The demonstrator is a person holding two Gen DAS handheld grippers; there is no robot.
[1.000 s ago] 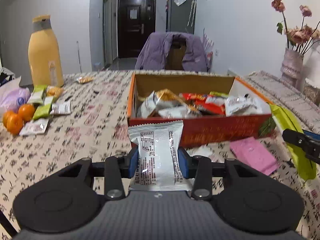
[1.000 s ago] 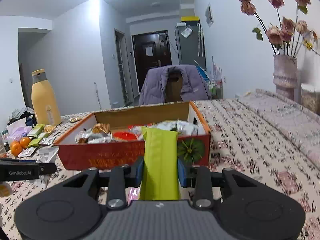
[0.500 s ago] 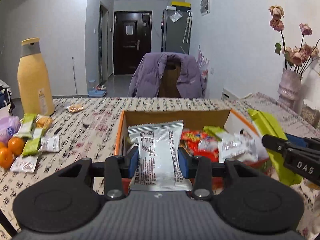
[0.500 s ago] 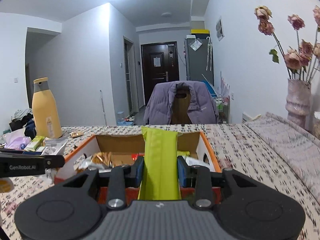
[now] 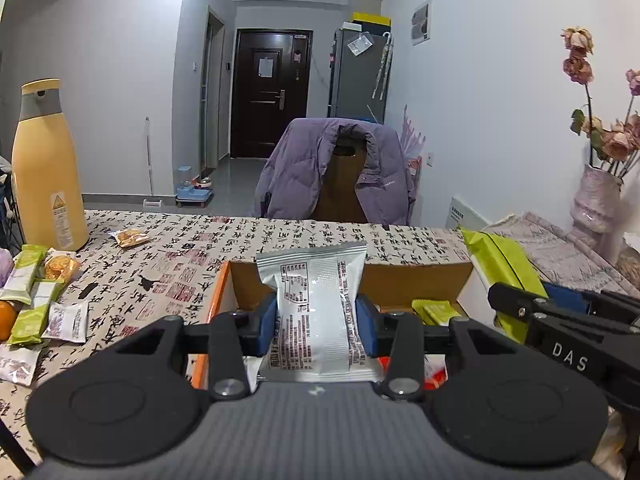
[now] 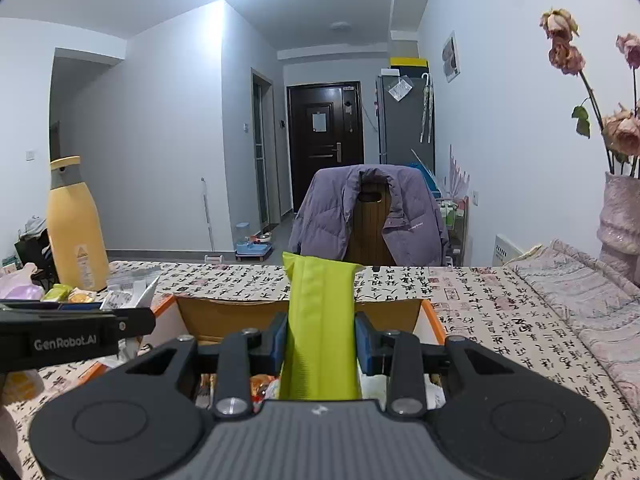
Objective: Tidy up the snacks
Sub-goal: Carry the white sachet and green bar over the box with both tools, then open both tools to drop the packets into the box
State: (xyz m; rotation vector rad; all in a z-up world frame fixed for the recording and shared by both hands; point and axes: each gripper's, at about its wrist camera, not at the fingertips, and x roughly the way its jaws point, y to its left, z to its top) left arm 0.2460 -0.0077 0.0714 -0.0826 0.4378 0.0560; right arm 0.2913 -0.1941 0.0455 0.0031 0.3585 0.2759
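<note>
My left gripper (image 5: 316, 322) is shut on a white snack packet (image 5: 316, 312) and holds it above the orange cardboard box (image 5: 400, 280). My right gripper (image 6: 320, 342) is shut on a lime-green snack packet (image 6: 320, 328) and holds it above the same box (image 6: 224, 314), which holds several snacks. The right gripper with its green packet (image 5: 504, 276) also shows at the right of the left wrist view. The left gripper's finger (image 6: 76, 338) shows at the left of the right wrist view.
Loose snack packets (image 5: 36, 308) and an orange (image 5: 6, 322) lie on the patterned tablecloth at the left, by a tall yellow bottle (image 5: 46, 168). A vase of dried flowers (image 5: 598, 196) stands at the right. A chair with a purple jacket (image 5: 340, 172) stands behind the table.
Both grippers have risen and moved forward with their packets, from in front of the box to above it. The box now sits low in both views.
</note>
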